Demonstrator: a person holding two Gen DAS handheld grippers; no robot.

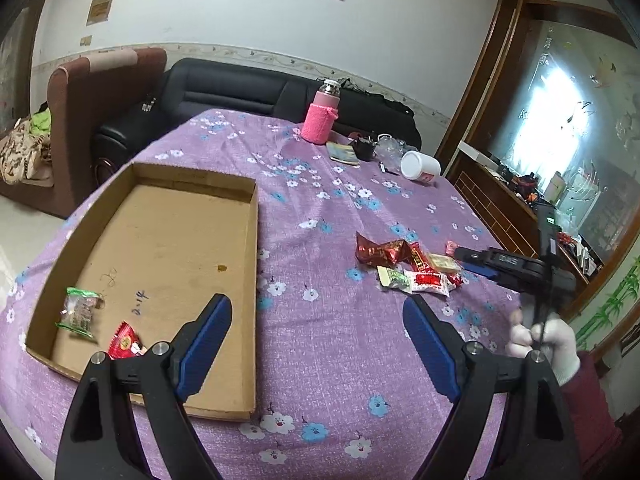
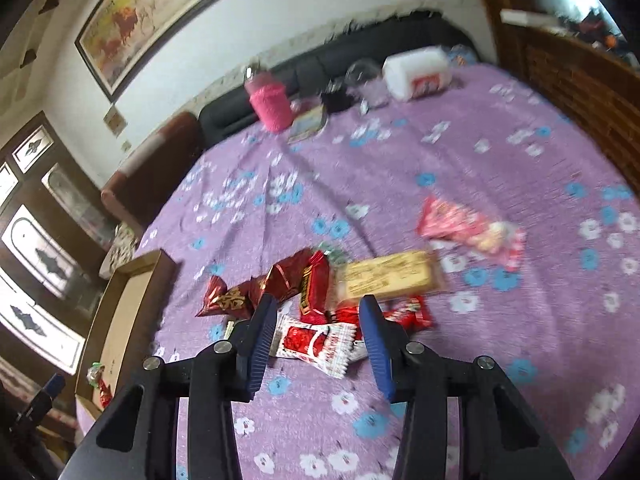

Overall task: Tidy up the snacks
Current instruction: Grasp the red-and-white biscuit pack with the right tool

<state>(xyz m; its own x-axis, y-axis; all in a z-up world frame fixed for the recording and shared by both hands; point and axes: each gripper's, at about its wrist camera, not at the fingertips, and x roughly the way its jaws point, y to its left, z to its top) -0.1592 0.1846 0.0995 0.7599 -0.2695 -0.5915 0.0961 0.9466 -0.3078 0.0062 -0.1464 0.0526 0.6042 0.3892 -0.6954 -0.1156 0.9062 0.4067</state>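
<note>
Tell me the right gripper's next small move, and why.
Probably ease the right gripper down and close on the white-and-red packet. Its jaws stand apart above the snack pile with nothing gripped, that packet lies nearest between them, and the cardboard tray holds only two snacks so far.

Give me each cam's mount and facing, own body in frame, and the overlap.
Left wrist: on the left tool, jaws open and empty, facing the cardboard tray; gloved hand at right.
Right wrist: on the right tool, angled down at the snack pile; no hand visible.
Shared: tray, snack pile, pink bottle, purple tablecloth.
</note>
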